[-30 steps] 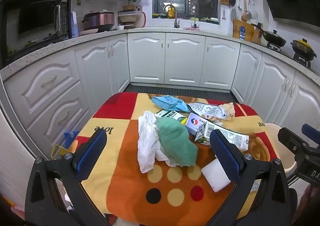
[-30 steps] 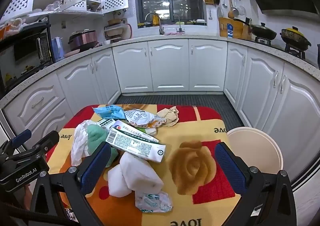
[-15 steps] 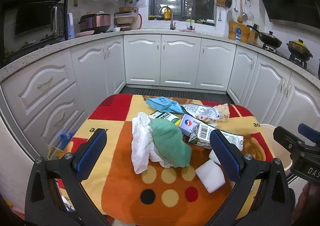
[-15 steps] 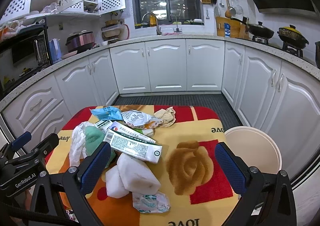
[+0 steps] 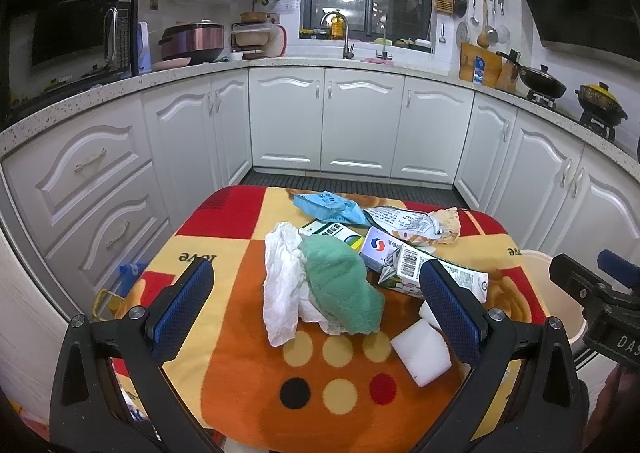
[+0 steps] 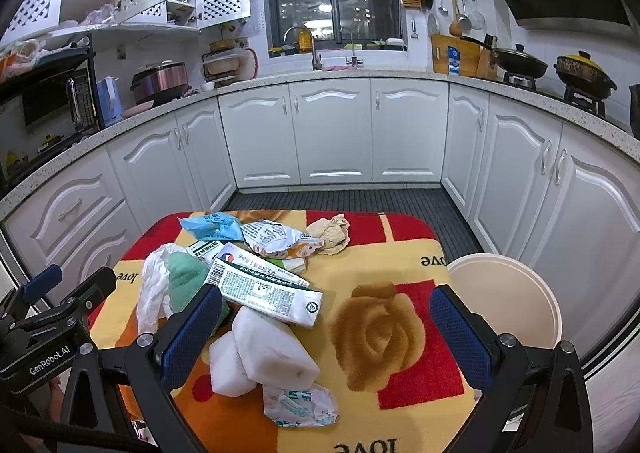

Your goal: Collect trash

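Note:
A pile of trash lies on a small table with a patterned cloth: a green rag, white crumpled paper, a long milk carton, a blue wrapper, a printed bag, a beige wad, white foam blocks and a small crumpled wrapper. My left gripper hangs open over the near edge, empty. My right gripper is open too, empty, above the rose print.
A cream bin stands on the floor at the table's right side. White cabinets ring the room, with a dark floor mat beyond the table. The other gripper shows at each frame's edge.
Both cameras have pulled back and up slightly, so the table and trash sit a little lower and smaller. Nothing on the table moved; both grippers stay open.

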A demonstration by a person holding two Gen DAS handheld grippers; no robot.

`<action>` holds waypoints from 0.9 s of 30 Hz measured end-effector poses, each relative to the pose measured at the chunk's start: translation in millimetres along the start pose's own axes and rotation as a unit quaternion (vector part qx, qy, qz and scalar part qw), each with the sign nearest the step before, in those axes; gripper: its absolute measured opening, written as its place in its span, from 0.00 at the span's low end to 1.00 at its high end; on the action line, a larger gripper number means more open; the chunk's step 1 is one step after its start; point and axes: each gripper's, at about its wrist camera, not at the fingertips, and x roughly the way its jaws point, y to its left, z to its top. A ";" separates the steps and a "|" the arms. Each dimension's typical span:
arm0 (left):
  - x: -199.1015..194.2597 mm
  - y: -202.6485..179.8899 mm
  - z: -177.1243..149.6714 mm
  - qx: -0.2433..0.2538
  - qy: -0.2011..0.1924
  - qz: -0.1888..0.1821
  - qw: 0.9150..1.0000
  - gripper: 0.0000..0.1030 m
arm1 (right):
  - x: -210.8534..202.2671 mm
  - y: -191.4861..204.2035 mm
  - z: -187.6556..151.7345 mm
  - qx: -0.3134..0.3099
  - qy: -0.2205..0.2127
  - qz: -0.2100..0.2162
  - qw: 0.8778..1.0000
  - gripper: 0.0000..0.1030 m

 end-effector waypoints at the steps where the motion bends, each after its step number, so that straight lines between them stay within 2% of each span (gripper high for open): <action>1: 0.2 0.3 -0.2 0.000 0.000 0.000 1.000 0.99 | 0.1 0.0 0.1 0.001 0.000 0.001 1.000 1.00; 27: 4.8 -0.1 -5.4 -0.002 0.005 0.004 1.000 0.99 | 2.1 -4.3 -0.9 0.016 0.002 0.007 1.000 1.00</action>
